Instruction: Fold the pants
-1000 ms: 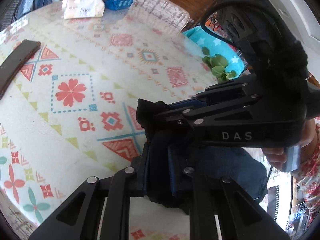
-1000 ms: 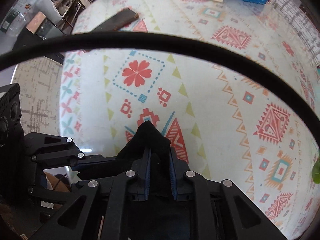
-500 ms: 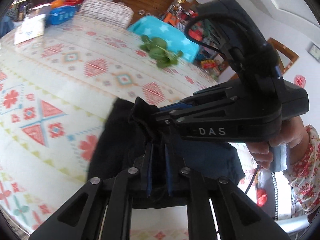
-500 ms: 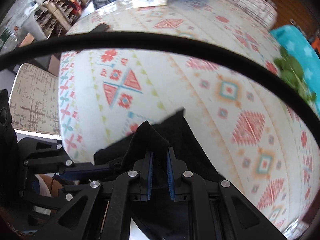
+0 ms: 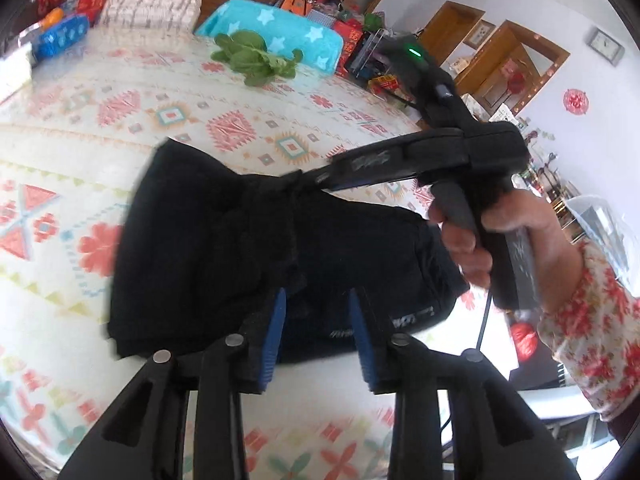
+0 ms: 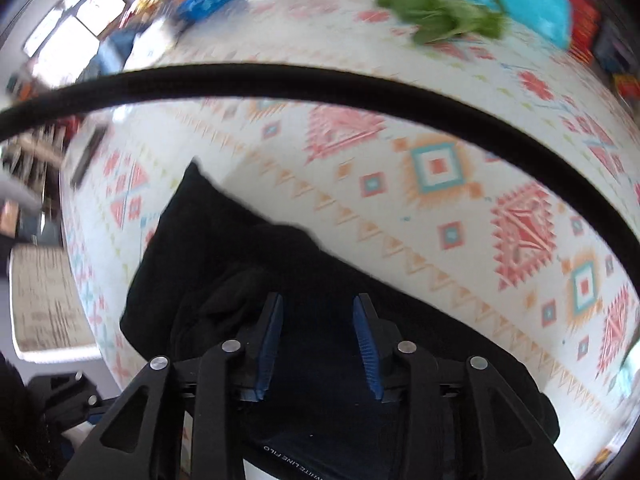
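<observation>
The black pants [image 5: 224, 248] lie folded over on the patterned tablecloth [image 5: 80, 128]. My left gripper [image 5: 318, 320] hovers over their near edge. Its jaws are opening, the blue pads stand apart, and the cloth lies loose below them. My right gripper [image 5: 308, 178], held by a hand [image 5: 464, 236] in a floral sleeve, comes in from the right with its tips over the middle of the pants. In the right wrist view, my right gripper [image 6: 318, 324] also has its jaws opening above the pants [image 6: 224, 264], and the pads press on nothing.
Green leafy vegetables [image 5: 256, 60] lie on the far side of the table, in front of a turquoise star-printed cushion [image 5: 280, 28]. A blue box [image 5: 60, 36] and a beige chair back [image 5: 148, 8] are far left. A black cable [image 6: 320, 80] crosses the right wrist view.
Both grippers carried a pinched fold of the pants across the table towards the greens, laid it over the rest of the cloth, then opened and let go.
</observation>
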Available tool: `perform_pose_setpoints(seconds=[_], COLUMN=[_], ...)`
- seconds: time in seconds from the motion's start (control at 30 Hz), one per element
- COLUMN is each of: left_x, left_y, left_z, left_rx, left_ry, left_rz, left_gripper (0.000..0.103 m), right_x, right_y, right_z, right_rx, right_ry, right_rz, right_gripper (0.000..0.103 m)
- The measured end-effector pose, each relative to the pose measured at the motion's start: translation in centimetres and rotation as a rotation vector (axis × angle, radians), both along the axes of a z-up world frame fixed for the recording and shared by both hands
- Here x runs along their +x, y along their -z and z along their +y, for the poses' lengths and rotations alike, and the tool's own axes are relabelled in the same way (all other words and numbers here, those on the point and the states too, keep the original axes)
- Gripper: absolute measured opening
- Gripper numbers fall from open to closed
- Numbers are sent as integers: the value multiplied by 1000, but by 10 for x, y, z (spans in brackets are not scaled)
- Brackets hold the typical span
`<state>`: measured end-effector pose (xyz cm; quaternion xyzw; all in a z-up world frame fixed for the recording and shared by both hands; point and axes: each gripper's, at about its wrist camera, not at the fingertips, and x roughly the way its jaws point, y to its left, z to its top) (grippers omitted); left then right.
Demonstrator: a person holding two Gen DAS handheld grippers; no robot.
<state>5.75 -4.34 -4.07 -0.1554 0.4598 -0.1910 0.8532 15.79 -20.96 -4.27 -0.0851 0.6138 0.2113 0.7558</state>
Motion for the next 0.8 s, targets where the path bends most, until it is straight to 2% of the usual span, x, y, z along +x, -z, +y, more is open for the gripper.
perform_pose_setpoints(seconds=[0.07, 0.13, 0.17, 0.2, 0.3, 0.4, 0.47, 0.53, 0.67, 0.7, 0.8], left_x=[-12, -19, -19, -18, -5, 16, 36, 56, 100, 106, 130], left_y=[-7, -13, -15, -16, -19, -18, -15, -12, 1, 4, 16], left_z=[16, 34, 46, 55, 83, 101, 103, 100, 79, 74, 54], left_rx=[27, 51, 74, 94, 154, 185, 204, 233, 277, 283, 302], left_ry=[-28, -65, -97, -121, -188, -213, -189, -137, 8, 33, 130], left_rz=[-1, 6, 12, 16, 25, 42, 38, 22, 15, 13, 21], left_gripper=[41, 41, 42, 42, 43, 44, 45, 46, 47, 47, 47], right_x=[-1, -6, -11, -19, -39, -51, -54, -53, -54, -55, -59], right_y=[-15, -30, -41, -51, -61, -41, -21, -3, 25, 31, 27], right_z=[-19, -28, -29, -31, -23, -4, 8, 12, 1, -4, -6], right_rx=[26, 35, 72, 150, 357, 478, 468, 415, 176, 131, 143], right_ry=[87, 147, 169, 184, 188, 199, 231, 293, 485, 534, 570], right_rz=[-59, -123, -146, -149, -106, -5, 27, 26, -39, -43, -64], right_gripper=[41, 41, 41, 41, 41, 41, 41, 41, 41, 46, 47])
